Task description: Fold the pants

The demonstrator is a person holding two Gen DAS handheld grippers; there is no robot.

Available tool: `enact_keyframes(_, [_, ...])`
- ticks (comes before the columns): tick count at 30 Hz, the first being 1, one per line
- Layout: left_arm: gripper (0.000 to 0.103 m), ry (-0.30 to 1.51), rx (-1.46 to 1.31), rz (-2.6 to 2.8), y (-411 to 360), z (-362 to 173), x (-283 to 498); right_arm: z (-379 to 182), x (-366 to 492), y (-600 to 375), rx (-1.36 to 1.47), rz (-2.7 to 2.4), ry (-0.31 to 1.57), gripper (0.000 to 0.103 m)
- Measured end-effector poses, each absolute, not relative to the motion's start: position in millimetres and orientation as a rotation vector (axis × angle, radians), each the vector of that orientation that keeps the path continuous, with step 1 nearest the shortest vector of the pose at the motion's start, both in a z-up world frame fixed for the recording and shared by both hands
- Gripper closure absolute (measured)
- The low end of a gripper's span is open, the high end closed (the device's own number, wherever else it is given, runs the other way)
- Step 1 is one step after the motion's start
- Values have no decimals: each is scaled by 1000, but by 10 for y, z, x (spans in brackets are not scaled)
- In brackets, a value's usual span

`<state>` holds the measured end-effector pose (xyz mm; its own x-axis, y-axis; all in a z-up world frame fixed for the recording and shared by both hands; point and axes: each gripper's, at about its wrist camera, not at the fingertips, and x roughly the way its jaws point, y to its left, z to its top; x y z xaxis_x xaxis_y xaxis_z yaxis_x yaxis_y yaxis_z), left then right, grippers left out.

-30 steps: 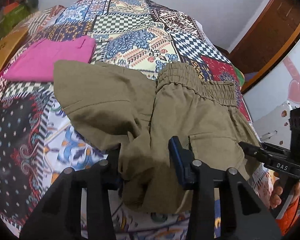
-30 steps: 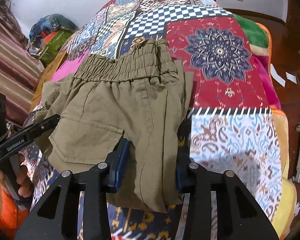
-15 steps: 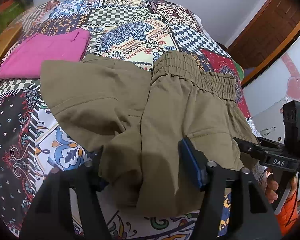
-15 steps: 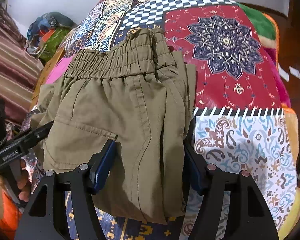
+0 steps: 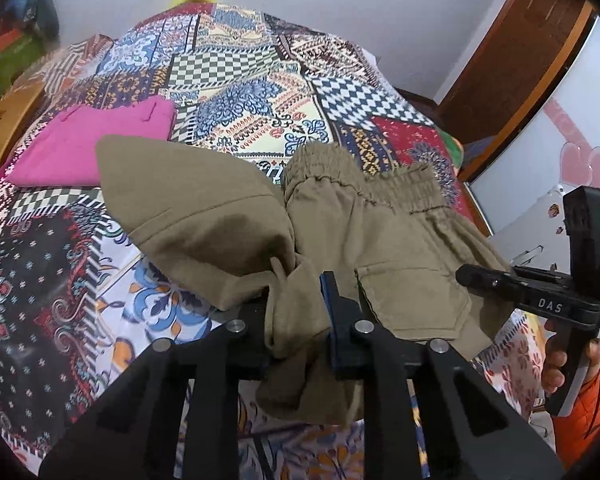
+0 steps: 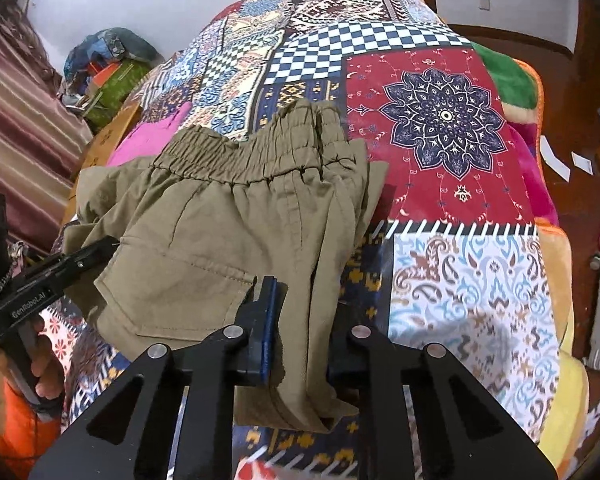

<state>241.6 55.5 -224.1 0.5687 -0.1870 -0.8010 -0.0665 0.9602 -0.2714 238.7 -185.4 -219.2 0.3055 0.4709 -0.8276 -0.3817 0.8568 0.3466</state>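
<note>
while the olive pants [image 5: 384, 240] lie bunched on the patchwork bedspread [image 5: 236, 92], the left gripper [image 5: 296, 320] is clamped on a gathered fold and the right gripper [image 6: 304, 344] pinches their near edge beside the back pocket [image 6: 172, 292].

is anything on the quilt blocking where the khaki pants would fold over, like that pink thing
Nothing visible does. Both grippers, left and right, are shut on the near edge of the pants. The pink garment lies beside the pants on their left, touching or overlapped at one corner, and the quilt beyond the waistband is bare.
</note>
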Motion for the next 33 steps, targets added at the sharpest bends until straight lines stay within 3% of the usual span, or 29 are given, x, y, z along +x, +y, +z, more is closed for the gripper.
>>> enact_keyframes(18, [89, 842, -325, -11, 987, -1725, 1664, -1619, 1833, -1237, -27, 661, 983, 92])
enact_keyframes(33, [90, 718, -323, 41, 1588, -1357, 1669, -1145, 1899, -630, -86, 691, 841, 93])
